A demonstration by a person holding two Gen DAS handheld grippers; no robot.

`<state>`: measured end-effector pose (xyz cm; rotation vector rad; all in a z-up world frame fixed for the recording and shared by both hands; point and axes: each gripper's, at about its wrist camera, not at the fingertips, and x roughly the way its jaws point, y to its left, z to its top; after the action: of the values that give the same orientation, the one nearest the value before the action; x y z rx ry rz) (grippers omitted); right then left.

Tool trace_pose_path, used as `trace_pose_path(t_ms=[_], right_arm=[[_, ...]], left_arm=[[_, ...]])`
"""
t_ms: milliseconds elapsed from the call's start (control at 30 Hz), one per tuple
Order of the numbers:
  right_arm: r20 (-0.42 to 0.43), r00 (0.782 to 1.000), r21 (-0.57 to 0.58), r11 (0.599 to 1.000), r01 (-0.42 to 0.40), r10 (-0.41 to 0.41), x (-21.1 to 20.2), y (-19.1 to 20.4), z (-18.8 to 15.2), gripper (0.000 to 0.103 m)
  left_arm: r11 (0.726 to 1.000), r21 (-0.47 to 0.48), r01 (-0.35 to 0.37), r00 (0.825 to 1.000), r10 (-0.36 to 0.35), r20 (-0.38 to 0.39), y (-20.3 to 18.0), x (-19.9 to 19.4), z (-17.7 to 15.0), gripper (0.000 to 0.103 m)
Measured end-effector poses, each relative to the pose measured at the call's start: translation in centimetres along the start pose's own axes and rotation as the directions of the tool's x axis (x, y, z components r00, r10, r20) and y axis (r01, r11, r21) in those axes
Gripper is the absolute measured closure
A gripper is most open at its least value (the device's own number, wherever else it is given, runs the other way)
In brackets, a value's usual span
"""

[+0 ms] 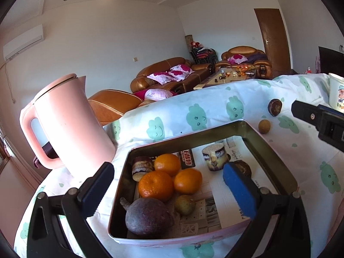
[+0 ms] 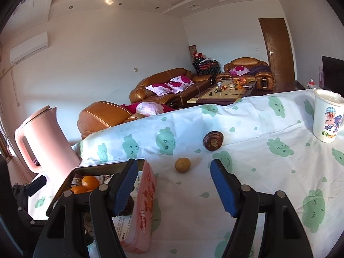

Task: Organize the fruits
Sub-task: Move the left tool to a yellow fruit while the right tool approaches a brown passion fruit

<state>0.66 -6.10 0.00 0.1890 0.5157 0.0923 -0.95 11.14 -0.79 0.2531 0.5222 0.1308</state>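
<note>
A pink rectangular tin (image 1: 271, 161) on the clothed table holds three oranges (image 1: 155, 186), a dark purple fruit (image 1: 148, 216), a small yellowish fruit (image 1: 185, 204) and another dark fruit (image 1: 244, 167). My left gripper (image 1: 169, 190) is open and empty above the tin's near side. On the cloth to the right of the tin lie a small tan round fruit (image 2: 182, 165) and a dark brown fruit (image 2: 213, 140). My right gripper (image 2: 172, 188) is open and empty, just short of the tan fruit. The tin also shows in the right wrist view (image 2: 146, 195).
A pink kettle (image 1: 68, 124) stands left of the tin. A white cartoon mug (image 2: 327, 116) stands at the table's far right. The table's far edge drops off toward brown sofas (image 2: 163, 86) and a coffee table behind.
</note>
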Motion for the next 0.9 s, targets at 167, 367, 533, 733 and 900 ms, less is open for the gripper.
trace_pose_path(t_ms=[167, 367, 533, 733, 900], right_arm=[[-0.028, 0.999, -0.009, 0.999, 0.032, -0.032, 0.3, -1.6, 0.1, 0.032], [-0.022, 0.997, -0.003, 0.997, 0.075, -0.076, -0.3, -4.1, 0.5, 0.032], [-0.021, 0.993, -0.001, 0.994, 0.114, -0.114, -0.7, -6.7, 1.1, 0.032], [-0.051, 0.990, 0.062, 0.989, 0.137, -0.134, -0.5, -9.9, 1.6, 0.032], [-0.061, 0.988, 0.068, 0.987, 0.148, -0.143, -0.6, -11.0, 1.6, 0.032]], left_arm=[[1.000, 0.017, 0.004, 1.000, -0.005, 0.026, -0.7, -0.7, 0.0, 0.000], [0.993, -0.073, 0.090, 0.996, -0.092, -0.022, -0.7, -1.0, -0.1, 0.000], [0.988, -0.088, 0.124, 0.991, -0.128, -0.045, -2.0, -1.4, -0.2, 0.000], [0.988, -0.055, 0.143, 0.989, -0.144, -0.022, -4.4, -2.5, 0.0, 0.000], [0.986, -0.034, 0.162, 0.986, -0.162, -0.028, -6.7, -3.1, 0.3, 0.000]])
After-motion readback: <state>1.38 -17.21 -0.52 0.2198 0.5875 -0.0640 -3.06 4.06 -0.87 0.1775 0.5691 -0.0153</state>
